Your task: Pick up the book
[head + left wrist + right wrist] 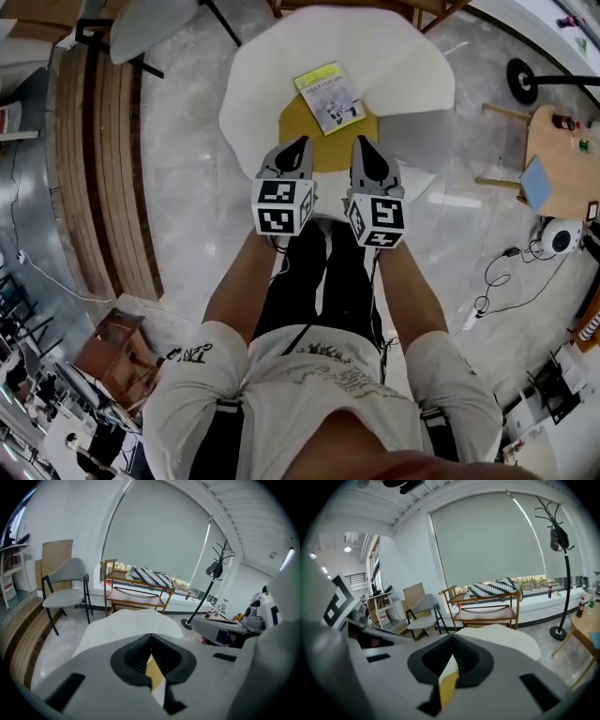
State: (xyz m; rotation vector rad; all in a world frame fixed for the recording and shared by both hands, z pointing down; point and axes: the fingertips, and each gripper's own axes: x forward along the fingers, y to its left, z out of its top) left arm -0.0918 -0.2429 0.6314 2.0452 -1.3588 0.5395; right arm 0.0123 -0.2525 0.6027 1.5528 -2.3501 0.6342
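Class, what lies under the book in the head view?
The book rests on a yellow seat pad, its far end over the white chair shell. The pad's surface directly beneath it is covered.

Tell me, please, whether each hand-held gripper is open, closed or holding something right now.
Left hand-held gripper: closed, holding nothing.
Right hand-held gripper: closed, holding nothing.

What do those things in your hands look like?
Two grey grippers: the left gripper and right gripper each taper to black-lined jaws and carry a white cube printed with black square markers. The person wears a white short-sleeved T-shirt.
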